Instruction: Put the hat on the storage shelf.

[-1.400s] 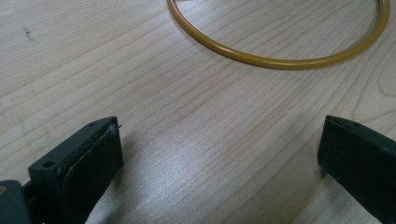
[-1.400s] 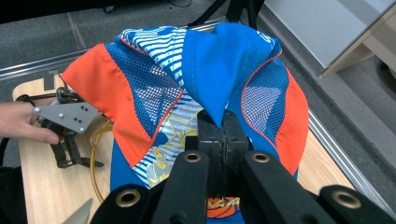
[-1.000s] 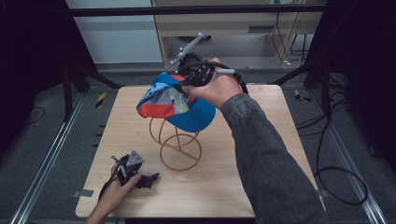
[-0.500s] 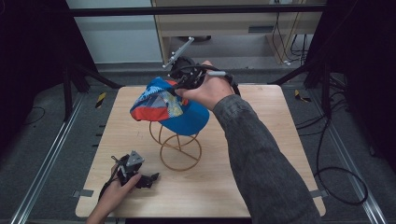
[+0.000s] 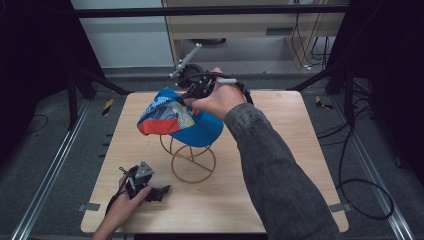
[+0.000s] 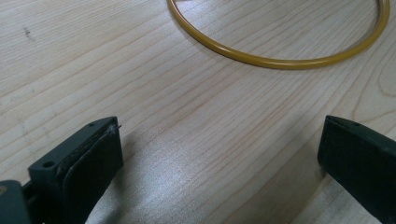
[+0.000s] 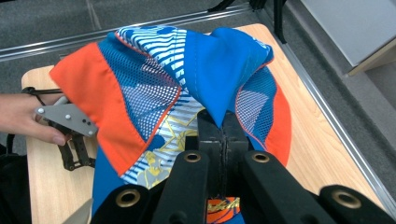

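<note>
A blue, orange and white patterned cap (image 5: 177,120) hangs over the top of a yellow wire stand (image 5: 192,160) at the middle of the wooden table (image 5: 280,175). My right gripper (image 5: 192,92) is shut on the cap's fabric at its far side; in the right gripper view the jaws pinch a fold of the cap (image 7: 154,98) at my right gripper (image 7: 223,126). My left gripper (image 5: 162,191) rests on the table at the front left, jaws wide open on bare wood (image 6: 219,154), with the stand's base ring (image 6: 280,60) just ahead.
A black frame surrounds the table, with rails on the floor at both sides. A bench with cables stands behind the table. Bare wood lies right of the stand and along the front edge.
My right gripper has carried the cap a little to the left and down over the stand. The left gripper has stayed put.
</note>
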`<action>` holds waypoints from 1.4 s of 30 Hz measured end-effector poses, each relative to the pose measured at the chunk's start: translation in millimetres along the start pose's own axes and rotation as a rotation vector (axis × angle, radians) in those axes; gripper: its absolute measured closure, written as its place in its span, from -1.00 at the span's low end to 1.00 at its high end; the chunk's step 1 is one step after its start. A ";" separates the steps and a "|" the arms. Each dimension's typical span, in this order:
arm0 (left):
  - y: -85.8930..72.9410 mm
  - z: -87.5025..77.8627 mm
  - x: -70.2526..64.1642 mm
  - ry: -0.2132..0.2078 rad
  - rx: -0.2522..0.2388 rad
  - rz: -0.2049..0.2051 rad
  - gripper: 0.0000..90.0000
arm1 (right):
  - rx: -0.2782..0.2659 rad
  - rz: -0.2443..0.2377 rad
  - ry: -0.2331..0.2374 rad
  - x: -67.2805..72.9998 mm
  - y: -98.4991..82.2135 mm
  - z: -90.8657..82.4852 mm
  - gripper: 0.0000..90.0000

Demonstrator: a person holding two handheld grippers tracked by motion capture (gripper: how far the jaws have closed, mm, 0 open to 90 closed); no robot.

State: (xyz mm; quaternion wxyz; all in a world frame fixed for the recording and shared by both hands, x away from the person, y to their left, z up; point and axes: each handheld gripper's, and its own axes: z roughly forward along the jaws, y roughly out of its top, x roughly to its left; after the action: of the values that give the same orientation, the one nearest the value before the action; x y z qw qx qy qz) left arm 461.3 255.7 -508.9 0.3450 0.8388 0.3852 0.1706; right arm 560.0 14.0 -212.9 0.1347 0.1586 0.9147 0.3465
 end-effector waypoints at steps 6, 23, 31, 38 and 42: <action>0.0 0.0 0.0 0.000 0.000 0.000 -1.00 | 0.007 -0.011 0.005 4.0 0.9 4.9 1.00; -0.1 0.1 0.0 -0.001 -0.001 0.000 -1.00 | 0.023 -0.018 0.011 9.4 -5.0 12.0 0.99; -0.1 0.2 0.1 -0.002 -0.002 0.000 -1.00 | 0.026 -0.020 0.020 10.4 -4.1 16.5 0.99; -0.1 0.2 0.1 -0.002 -0.002 0.000 -1.00 | 0.023 -0.016 0.023 11.6 -5.1 15.6 0.99; -0.1 0.2 0.1 -0.002 -0.002 0.000 -1.00 | 0.018 -0.021 0.027 13.2 -4.9 16.6 0.99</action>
State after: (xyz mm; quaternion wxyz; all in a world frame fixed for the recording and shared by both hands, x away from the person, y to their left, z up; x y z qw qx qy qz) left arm 461.4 255.7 -509.1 0.3460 0.8386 0.3847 0.1702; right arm 552.9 25.4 -230.1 0.1245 0.1454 0.9211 0.3389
